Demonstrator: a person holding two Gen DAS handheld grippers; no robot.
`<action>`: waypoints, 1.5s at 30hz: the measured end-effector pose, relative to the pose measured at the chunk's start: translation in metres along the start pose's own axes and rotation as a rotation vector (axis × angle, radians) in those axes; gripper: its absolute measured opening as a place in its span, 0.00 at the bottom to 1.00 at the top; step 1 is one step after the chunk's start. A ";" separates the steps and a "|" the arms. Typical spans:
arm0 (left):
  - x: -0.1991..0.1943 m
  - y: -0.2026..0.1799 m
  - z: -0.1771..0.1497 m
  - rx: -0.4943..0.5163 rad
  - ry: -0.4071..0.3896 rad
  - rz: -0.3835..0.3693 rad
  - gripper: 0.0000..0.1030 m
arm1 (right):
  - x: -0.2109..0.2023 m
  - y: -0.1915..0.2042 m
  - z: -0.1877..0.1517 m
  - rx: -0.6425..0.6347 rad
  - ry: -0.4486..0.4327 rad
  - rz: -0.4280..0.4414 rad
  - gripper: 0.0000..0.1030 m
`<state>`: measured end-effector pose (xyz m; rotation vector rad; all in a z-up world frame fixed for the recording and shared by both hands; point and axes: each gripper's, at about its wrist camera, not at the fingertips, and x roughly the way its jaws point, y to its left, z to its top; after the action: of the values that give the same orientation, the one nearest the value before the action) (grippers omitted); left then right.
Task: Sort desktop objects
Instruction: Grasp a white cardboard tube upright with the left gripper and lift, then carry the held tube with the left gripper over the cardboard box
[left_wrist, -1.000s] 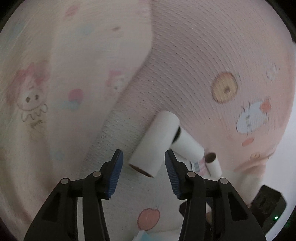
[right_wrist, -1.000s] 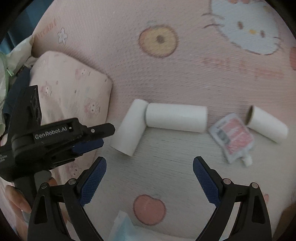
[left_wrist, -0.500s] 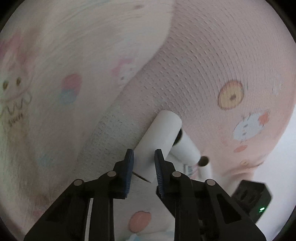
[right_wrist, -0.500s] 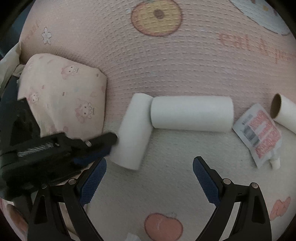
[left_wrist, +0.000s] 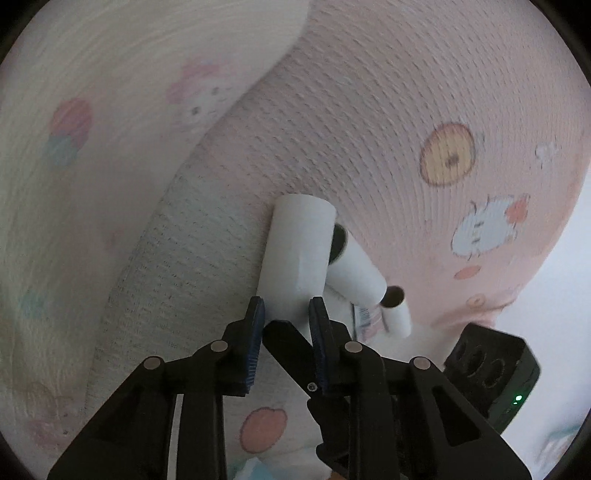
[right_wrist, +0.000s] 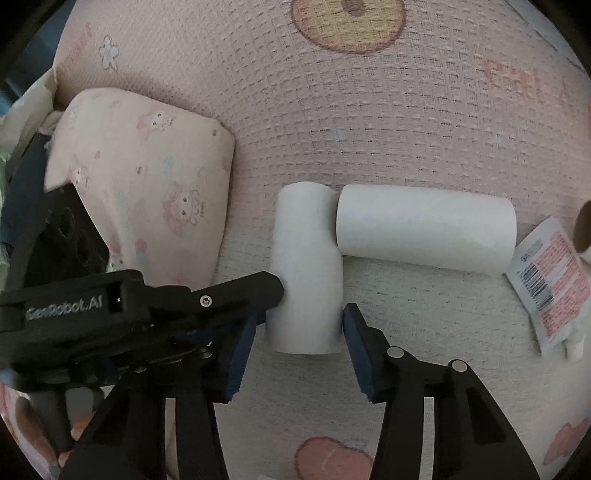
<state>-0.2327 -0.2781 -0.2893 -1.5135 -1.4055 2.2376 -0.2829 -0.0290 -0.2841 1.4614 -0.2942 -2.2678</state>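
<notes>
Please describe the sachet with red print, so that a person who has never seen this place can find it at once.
Start from the pink cartoon blanket and find the two white paper rolls that form a corner. Follow the long roll to its right end: the sachet lies just past it. Unlike the round plain rolls, it is flat, with red print, a barcode and a small white spout.

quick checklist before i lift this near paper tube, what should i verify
1. left tool gripping near tube: ok, pads on both sides; jaws just closed, then eased slightly.
2. right tool gripping: cannot tell; jaws just closing around the same tube, contact hidden by the left tool.
3. Tools clear of each other: not ok, both crowd one end.
4. second tube free of it: not ok, its end touches.
5. pouch clear: ok, lies apart.
</notes>
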 end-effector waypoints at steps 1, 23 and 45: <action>-0.001 0.001 0.000 0.006 -0.001 0.002 0.26 | -0.003 0.000 -0.001 -0.008 -0.004 0.002 0.45; -0.003 -0.020 -0.037 0.133 0.058 -0.052 0.45 | -0.090 0.017 -0.035 -0.116 0.035 -0.106 0.40; -0.014 -0.045 -0.154 0.184 0.133 -0.210 0.45 | -0.150 0.009 -0.131 -0.016 -0.078 -0.134 0.40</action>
<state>-0.1238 -0.1633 -0.2596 -1.3598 -1.2211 2.0393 -0.1089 0.0387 -0.2138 1.4261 -0.2064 -2.4317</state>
